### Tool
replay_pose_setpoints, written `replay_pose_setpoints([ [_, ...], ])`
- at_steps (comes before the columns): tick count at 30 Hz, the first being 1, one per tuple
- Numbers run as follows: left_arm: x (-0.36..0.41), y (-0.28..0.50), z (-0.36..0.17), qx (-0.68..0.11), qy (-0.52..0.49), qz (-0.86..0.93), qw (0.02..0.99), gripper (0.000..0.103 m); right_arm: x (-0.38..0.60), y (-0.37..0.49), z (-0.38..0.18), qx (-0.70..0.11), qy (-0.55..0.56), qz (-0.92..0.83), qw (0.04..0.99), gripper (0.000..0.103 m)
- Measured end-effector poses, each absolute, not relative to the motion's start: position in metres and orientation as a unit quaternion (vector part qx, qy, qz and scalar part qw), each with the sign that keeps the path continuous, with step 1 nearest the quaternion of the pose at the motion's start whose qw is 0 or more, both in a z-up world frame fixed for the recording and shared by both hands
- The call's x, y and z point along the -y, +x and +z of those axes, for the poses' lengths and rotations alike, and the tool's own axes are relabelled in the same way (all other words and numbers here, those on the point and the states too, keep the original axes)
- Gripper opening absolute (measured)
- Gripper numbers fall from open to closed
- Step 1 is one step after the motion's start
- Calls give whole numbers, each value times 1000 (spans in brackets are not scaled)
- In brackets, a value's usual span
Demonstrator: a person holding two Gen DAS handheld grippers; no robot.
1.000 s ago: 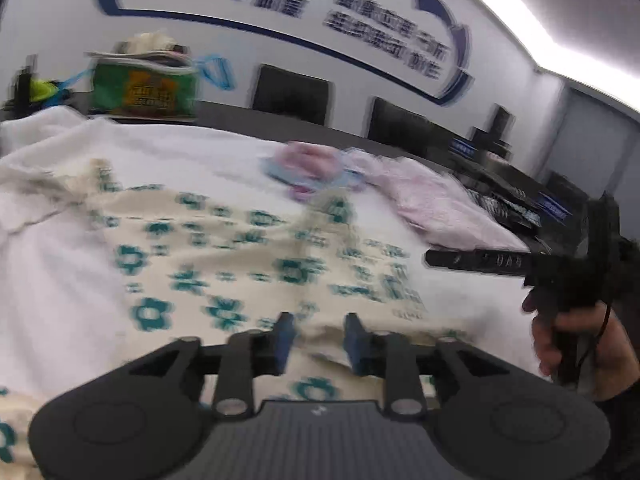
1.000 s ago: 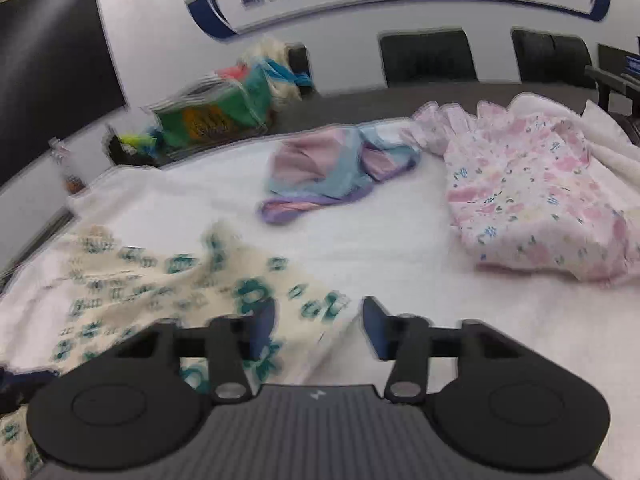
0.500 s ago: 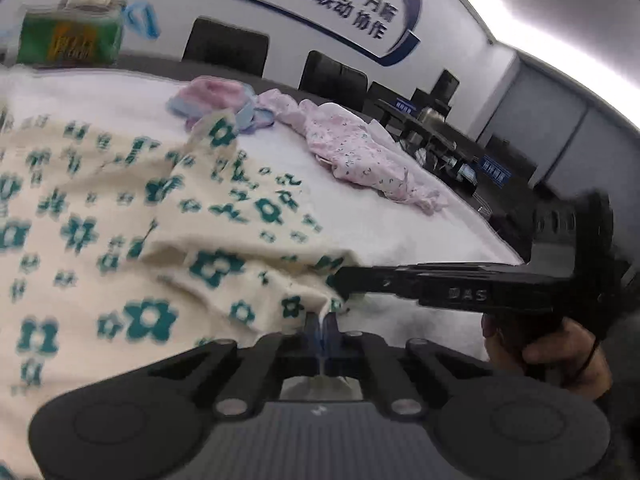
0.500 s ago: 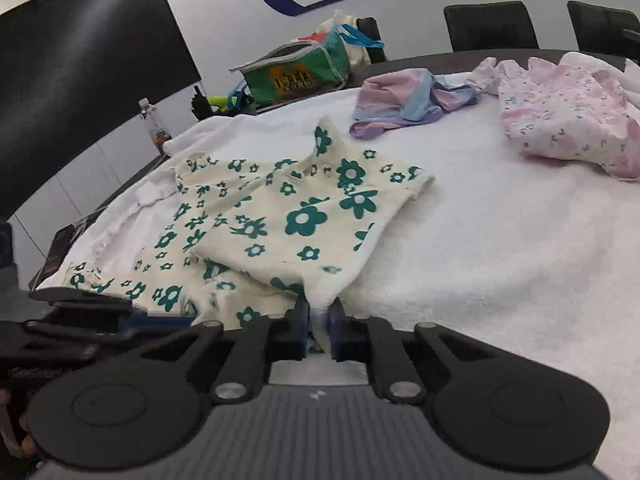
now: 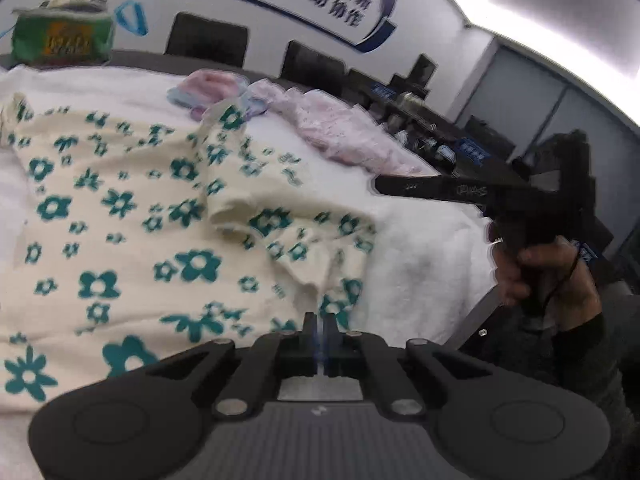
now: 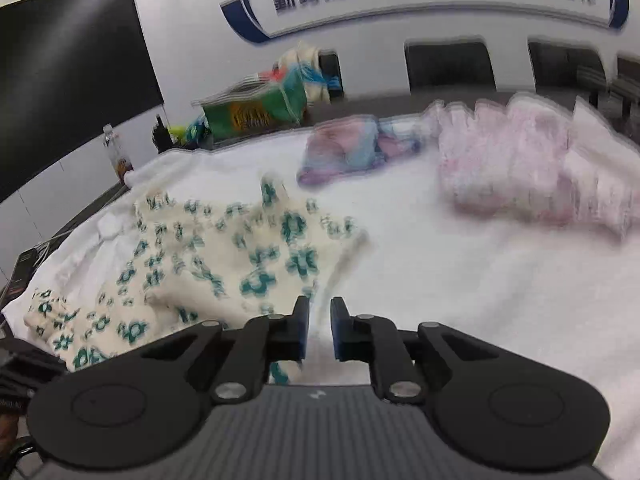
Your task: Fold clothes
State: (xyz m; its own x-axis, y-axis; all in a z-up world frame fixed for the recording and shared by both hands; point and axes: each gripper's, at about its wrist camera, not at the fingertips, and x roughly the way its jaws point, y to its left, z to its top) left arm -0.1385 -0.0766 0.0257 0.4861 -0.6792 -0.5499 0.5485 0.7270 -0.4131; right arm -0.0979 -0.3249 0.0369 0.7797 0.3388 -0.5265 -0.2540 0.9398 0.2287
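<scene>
A cream garment with teal flowers (image 5: pixel 132 232) lies spread on the white towel-covered table (image 5: pixel 420 256); it also shows in the right wrist view (image 6: pixel 240 264). My left gripper (image 5: pixel 320 322) is shut on the garment's near hem. My right gripper (image 6: pixel 319 312) has a narrow gap between its fingers and stands just off the garment's right edge, holding nothing. The right gripper also shows from the side in the left wrist view (image 5: pixel 472 192), lifted above the table.
A pink floral garment (image 6: pixel 532 172) and a pink-blue garment (image 6: pixel 348 152) lie at the far side. A green bag (image 6: pixel 256 112) and a bottle (image 6: pixel 116 156) stand at the back left. Black chairs (image 6: pixel 448 66) line the far edge.
My right gripper has let go of the garment's edge, opened a little and lifted away. My left gripper stays shut on the hem. The garment lies flatter.
</scene>
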Motion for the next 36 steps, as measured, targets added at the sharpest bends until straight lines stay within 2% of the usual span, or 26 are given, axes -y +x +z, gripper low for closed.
replay_pose_setpoints([
  [3,67,-137,36,-340,-102,-358,864,9,290,-88,28,-316,49,198,927,12],
  [5,50,-134,42,-325,-98,-330,881,11,267,-79,10,-366,5,201,909,12],
  [7,28,-131,46,-312,-93,-292,899,18,263,-81,15,-352,2,199,915,12],
  [8,15,-129,47,-309,-92,-275,906,26,268,-82,24,-330,28,200,922,13],
  [9,2,-126,47,-307,-96,-254,912,29,271,-83,32,-304,52,201,930,14],
  [11,-22,-121,48,-301,-104,-214,923,29,260,-76,42,-266,56,197,942,14],
  [14,-63,-119,51,-281,-103,-134,945,32,209,-53,26,-313,-29,210,926,14],
  [16,-94,-115,55,-276,-99,-83,952,38,184,-45,15,-345,-80,212,911,14],
  [18,-122,-101,66,-279,-97,-49,954,40,176,-40,27,-341,-81,217,911,15],
  [19,-136,-89,75,-277,-102,-44,954,42,176,-38,40,-328,-66,222,916,23],
  [20,-149,-76,83,-275,-108,-40,954,53,172,-34,54,-308,-55,231,921,35],
  [21,-158,-57,90,-278,-119,-50,952,60,163,-27,66,-288,-57,243,925,39],
  [27,-198,58,93,-346,-250,-45,903,57,38,56,103,-256,-127,333,899,40],
  [30,-218,93,77,-365,-341,10,866,55,-30,117,98,-277,-172,353,877,34],
  [32,-227,108,67,-365,-383,22,848,54,-64,151,83,-302,-205,339,867,21],
  [36,-231,128,45,-370,-415,18,831,55,-82,176,57,-332,-209,344,853,19],
])
